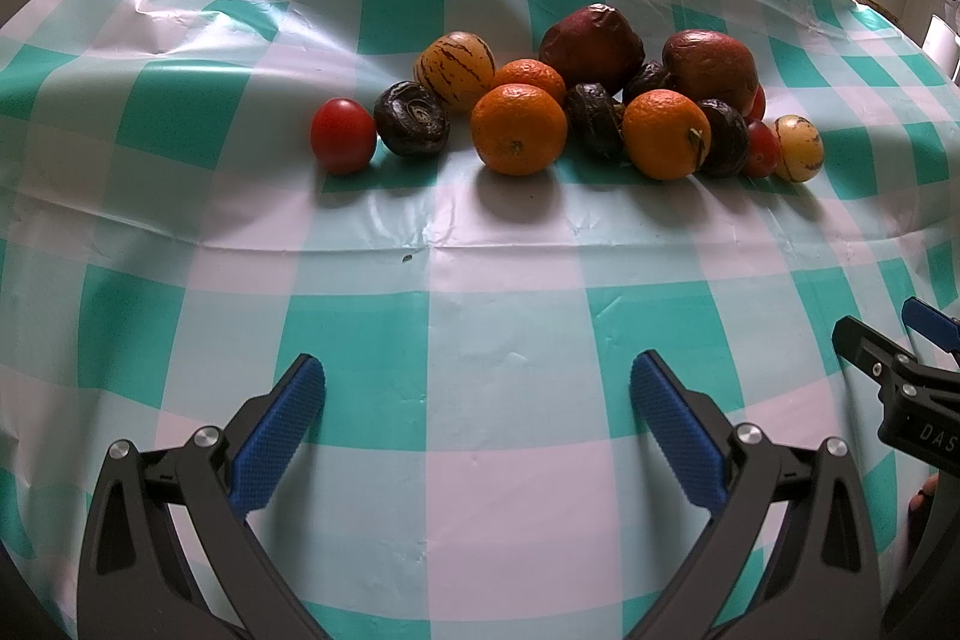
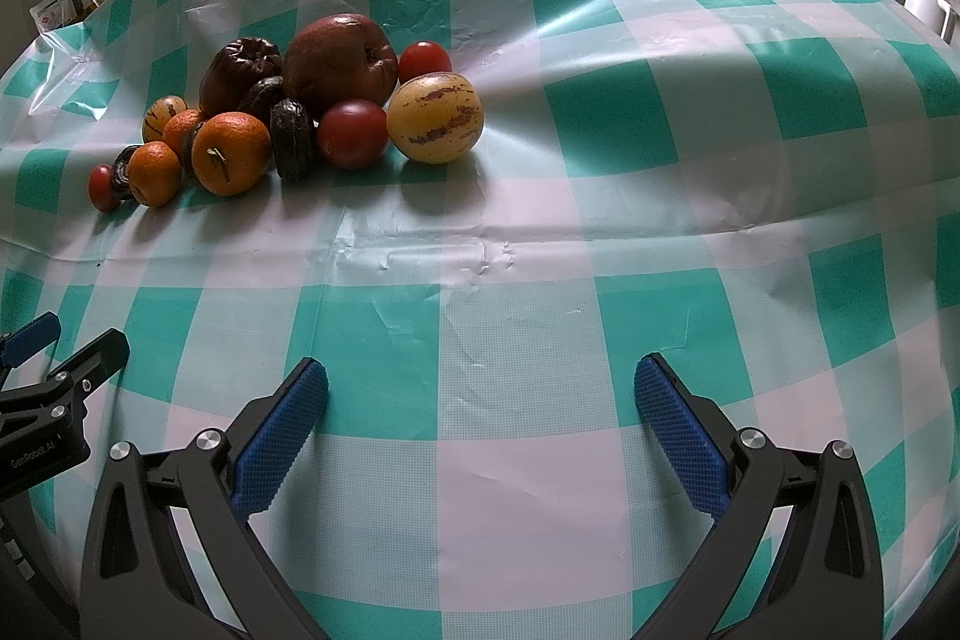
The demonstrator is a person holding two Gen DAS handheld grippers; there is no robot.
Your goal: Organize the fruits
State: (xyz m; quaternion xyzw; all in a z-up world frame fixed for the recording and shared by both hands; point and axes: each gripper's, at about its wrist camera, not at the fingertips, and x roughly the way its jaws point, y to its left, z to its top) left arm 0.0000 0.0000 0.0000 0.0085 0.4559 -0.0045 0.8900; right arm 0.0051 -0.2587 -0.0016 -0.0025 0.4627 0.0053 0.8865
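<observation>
Here the fruit pile (image 1: 576, 100) runs left-right; left gripper (image 1: 477, 382) and right gripper (image 2: 480, 382) both spread (empty).

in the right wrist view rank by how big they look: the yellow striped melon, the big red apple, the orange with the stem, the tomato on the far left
1. big red apple, though it sits farther back
2. yellow striped melon and orange with the stem look alike, so I won't rank them
3. tomato on the far left, clearly smallest

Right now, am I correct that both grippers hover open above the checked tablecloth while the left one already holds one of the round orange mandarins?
Not quite: the left gripper holds nothing. Its jaws stand open over bare teal-and-white checked tablecloth, as the left wrist view shows; the round orange mandarins lie in the pile. The right gripper is open too.
</observation>
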